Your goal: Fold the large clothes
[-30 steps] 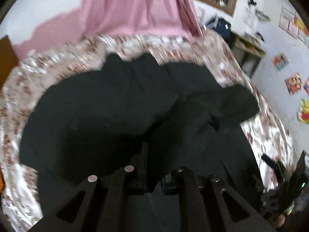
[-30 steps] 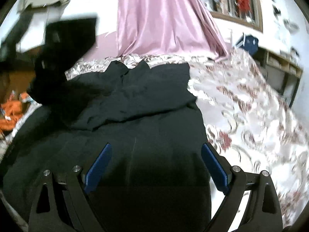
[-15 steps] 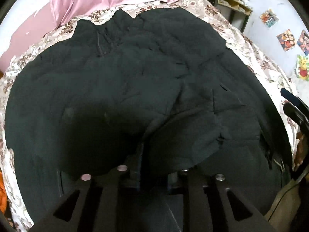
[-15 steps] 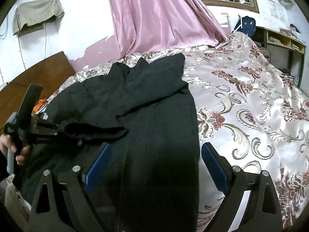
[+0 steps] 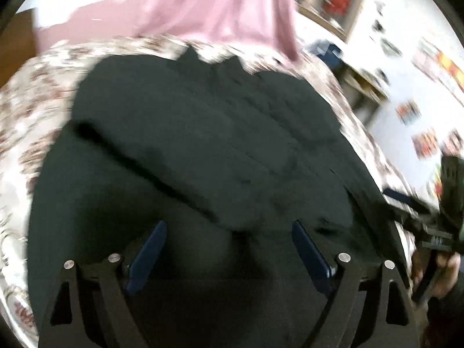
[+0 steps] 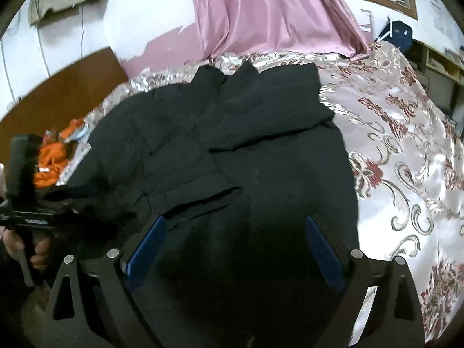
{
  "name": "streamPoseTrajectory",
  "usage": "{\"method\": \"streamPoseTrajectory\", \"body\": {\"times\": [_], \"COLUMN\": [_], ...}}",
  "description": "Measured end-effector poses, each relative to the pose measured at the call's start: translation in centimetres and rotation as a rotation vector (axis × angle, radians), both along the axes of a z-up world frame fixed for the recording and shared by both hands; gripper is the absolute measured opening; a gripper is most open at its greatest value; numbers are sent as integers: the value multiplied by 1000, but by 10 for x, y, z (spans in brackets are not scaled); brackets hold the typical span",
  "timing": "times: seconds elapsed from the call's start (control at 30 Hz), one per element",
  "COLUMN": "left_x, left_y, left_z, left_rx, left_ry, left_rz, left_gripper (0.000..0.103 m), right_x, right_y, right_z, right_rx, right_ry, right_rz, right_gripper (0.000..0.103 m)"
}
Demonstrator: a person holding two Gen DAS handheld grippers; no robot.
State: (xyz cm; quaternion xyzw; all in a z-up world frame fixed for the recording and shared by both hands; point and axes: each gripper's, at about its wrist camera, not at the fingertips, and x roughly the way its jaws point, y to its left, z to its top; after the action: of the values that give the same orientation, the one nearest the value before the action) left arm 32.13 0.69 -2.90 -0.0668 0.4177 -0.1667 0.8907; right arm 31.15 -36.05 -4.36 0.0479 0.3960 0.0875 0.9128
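Note:
A large black garment [image 5: 208, 150] lies spread on the floral bedspread [image 5: 26, 121], with a sleeve folded across its middle. It also shows in the right wrist view [image 6: 255, 156]. My left gripper [image 5: 229, 232] is open and empty, just above the garment's near part. My right gripper [image 6: 235, 226] is open and empty over the garment's lower part. The left gripper also shows at the left edge of the right wrist view [image 6: 26, 200]. The right gripper shows at the right edge of the left wrist view [image 5: 435, 232].
A pink curtain [image 6: 269, 11] hangs behind the bed. Orange cloth [image 6: 52, 156] lies at the bed's left side by a wooden headboard [image 6: 66, 84]. A shelf with items [image 6: 440, 61] stands at the right. Bare bedspread [image 6: 406, 150] lies right of the garment.
My left gripper has let go of the black cloth it held and now stands open. The sleeve now lies folded over the garment. My right gripper stays open.

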Motion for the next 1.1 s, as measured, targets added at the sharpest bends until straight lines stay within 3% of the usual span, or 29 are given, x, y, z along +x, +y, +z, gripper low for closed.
{"method": "streamPoseTrajectory", "body": {"times": [0.13,0.23,0.3,0.47,0.5,0.53,0.6,0.83,0.9,1.03,1.1], "left_x": [10,22,30,57,65,69,78,97,102,103,102], "left_y": [35,66,85,112,114,115,113,95,93,91,90], "left_z": [4,-1,-7,-7,-4,-3,1,-2,-8,-13,-13], "left_rx": [-2,-25,-42,-101,-128,-146,-151,-50,-44,-39,-35], "left_ry": [-26,-36,-36,-72,-93,-112,-145,-173,-154,-140,-138], "left_rz": [168,290,348,424,423,420,413,366,350,351,350], "left_gripper": [88,88,88,88,88,88,88,88,88,88,88], "right_x": [20,42,54,64,64,64,63,58,57,56,64], "right_y": [17,28,36,53,57,61,69,80,82,80,76], "right_z": [-5,-13,-20,-31,-32,-33,-33,-12,2,46,62], "right_rx": [-9,-68,-114,-55,-52,-50,-94,-135,-153,-275,-289], "right_ry": [50,94,108,116,110,109,98,41,5,-158,-178], "right_rz": [17,-44,-80,-103,-97,-83,-92,-25,-10,-24,-31], "right_gripper": [93,93,93,92,89,73,68,3,3,3,3]}}
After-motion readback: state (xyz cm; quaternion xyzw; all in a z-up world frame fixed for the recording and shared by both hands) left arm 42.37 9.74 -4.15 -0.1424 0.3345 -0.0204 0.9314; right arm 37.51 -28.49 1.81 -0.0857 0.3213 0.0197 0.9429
